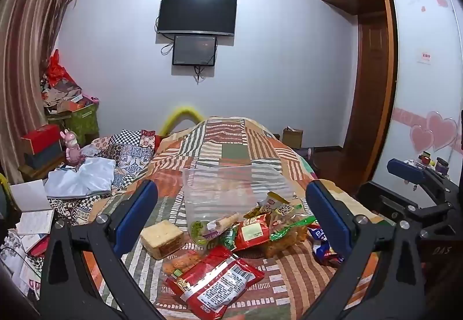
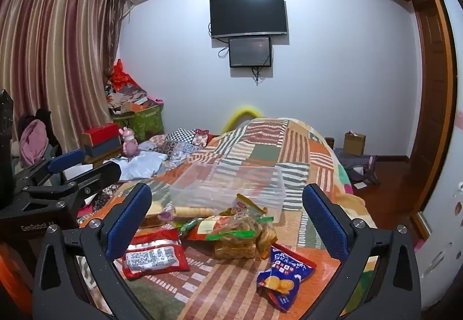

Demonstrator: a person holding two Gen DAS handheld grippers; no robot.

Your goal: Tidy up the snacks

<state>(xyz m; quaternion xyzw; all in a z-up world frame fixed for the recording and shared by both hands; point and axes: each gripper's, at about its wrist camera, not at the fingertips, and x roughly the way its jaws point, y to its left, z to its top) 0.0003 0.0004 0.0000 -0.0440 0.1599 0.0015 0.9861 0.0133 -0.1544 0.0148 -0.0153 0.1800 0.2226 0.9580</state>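
Both sets of blue-padded fingers are seen spread wide with nothing between them: the left gripper [image 1: 231, 210] is held over the snack pile, the right gripper [image 2: 227, 214] likewise, just beside it. The snacks lie heaped on the patchwork quilt [image 1: 231, 143], close against the near wall of an empty clear plastic bin [image 1: 228, 189]. Nearest the left fingers a red foil packet [image 1: 214, 282] is lying label-up; it is judged light, crinkly and slippery, best pinched by a sealed edge. A pale wrapped cake block [image 1: 162, 237] is judged soft and crushable, to be taken across its sides gently. A clear bag of fried crisps [image 2: 246, 236] with a green band is judged fragile, to be held at the top seam. A blue biscuit pack [image 2: 285, 276] lies apart, nearest the right gripper. Printed text and a barcode are seen on the packets, but no brand can be read; "GenRobot AI" is readable on the left gripper's body in the right wrist view.
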